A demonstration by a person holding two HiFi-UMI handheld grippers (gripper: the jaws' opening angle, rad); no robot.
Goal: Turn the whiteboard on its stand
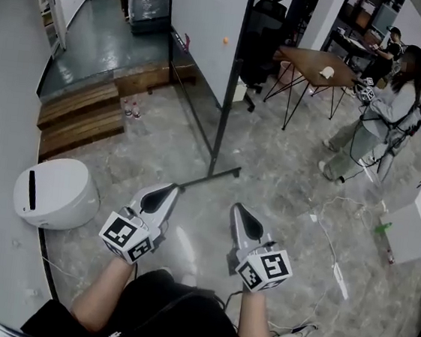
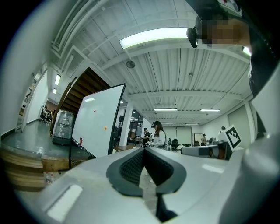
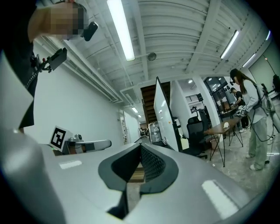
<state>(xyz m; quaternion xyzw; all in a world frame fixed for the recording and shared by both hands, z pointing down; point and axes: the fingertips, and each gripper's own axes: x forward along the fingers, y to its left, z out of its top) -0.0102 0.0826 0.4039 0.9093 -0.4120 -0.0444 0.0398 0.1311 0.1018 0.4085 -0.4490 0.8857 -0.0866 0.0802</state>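
The whiteboard (image 1: 207,28) stands upright on its black stand (image 1: 227,105) a few steps ahead, with a base foot (image 1: 211,178) reaching toward me along the floor. My left gripper (image 1: 169,189) and right gripper (image 1: 239,207) are held side by side in front of me. Both point at the board but stay short of it, touching nothing. Both are shut and empty. In the left gripper view the whiteboard (image 2: 98,120) shows its white face with two small magnets. In the right gripper view the whiteboard (image 3: 162,118) is seen nearly edge-on.
A white rounded bin (image 1: 55,193) sits on the floor at my left, with wooden steps (image 1: 80,115) behind it. Beyond the board are an office chair (image 1: 267,19) and a brown table (image 1: 317,63). A person (image 1: 375,115) stands at right near a white box (image 1: 415,225). Cables lie on the floor.
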